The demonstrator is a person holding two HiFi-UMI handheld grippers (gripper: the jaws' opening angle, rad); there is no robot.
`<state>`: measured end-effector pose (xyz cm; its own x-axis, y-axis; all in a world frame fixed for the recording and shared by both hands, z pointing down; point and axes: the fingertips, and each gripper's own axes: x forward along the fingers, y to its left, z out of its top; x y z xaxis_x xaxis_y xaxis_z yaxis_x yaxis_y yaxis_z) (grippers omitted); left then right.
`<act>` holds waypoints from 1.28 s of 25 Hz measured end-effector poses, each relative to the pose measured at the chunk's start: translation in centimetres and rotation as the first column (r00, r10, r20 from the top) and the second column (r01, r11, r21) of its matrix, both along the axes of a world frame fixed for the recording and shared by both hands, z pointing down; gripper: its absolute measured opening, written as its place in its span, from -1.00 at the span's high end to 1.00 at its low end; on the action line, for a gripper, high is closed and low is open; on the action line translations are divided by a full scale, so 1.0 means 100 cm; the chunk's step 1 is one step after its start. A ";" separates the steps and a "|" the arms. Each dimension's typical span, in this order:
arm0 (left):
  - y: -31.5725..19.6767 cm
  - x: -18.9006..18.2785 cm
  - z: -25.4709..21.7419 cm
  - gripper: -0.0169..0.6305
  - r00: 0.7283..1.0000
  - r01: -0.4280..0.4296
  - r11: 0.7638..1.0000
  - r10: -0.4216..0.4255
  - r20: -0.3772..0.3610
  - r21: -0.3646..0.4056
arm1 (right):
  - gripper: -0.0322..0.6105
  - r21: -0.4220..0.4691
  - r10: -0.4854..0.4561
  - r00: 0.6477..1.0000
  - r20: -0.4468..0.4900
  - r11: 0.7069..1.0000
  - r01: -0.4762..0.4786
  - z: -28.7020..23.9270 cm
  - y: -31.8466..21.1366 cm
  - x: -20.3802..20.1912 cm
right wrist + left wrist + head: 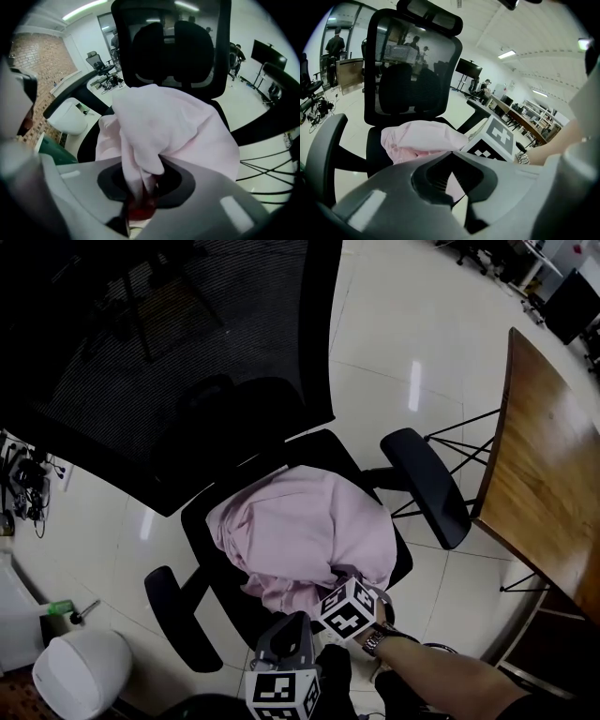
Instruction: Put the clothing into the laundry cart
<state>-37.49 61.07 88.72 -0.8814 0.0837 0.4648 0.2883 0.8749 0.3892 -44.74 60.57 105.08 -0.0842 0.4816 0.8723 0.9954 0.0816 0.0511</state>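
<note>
Pinching a fold of the pink garment [164, 126] heaped on the office chair [195, 521] at frame centre, the right gripper [140, 199] starts the pickup. The left gripper [451, 157] sits closed and empty. Next, the garment needs lifting clear and carrying to the unseen cart.

A black chair [309, 451] fills the middle of the head view. Its seat carries a pink garment [305, 531], heaped over most of the cushion and reaching the edge nearest the bottom of the frame. The chair stands on a pale, glossy tile floor [394, 343]. Also on the floor are a wooden table [544, 493] at right on thin black legs, a white rounded container [80, 671] at lower left, and cables [23, 484] at the left edge.
</note>
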 end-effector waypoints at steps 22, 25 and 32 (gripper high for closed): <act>-0.123 0.055 -0.172 0.94 0.983 -0.008 0.979 0.044 0.176 -0.202 | 0.68 -0.328 0.046 0.994 0.100 0.945 -0.010 -0.257 -0.129 0.062; -0.140 0.059 -0.198 0.94 0.979 -0.015 0.975 0.059 0.194 -0.221 | 0.68 -0.373 0.053 0.991 0.119 0.928 -0.005 -0.302 -0.152 0.070; -0.167 0.070 -0.255 0.94 0.966 -0.064 0.968 0.121 0.228 -0.244 | 0.68 -0.487 0.084 0.981 0.175 0.873 0.012 -0.414 -0.192 0.094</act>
<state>-30.44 44.32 63.24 -0.9732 0.0772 0.2167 0.1256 0.9675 0.2193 -35.32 41.40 63.71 -0.2455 0.8324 0.4967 0.9676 0.1792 0.1779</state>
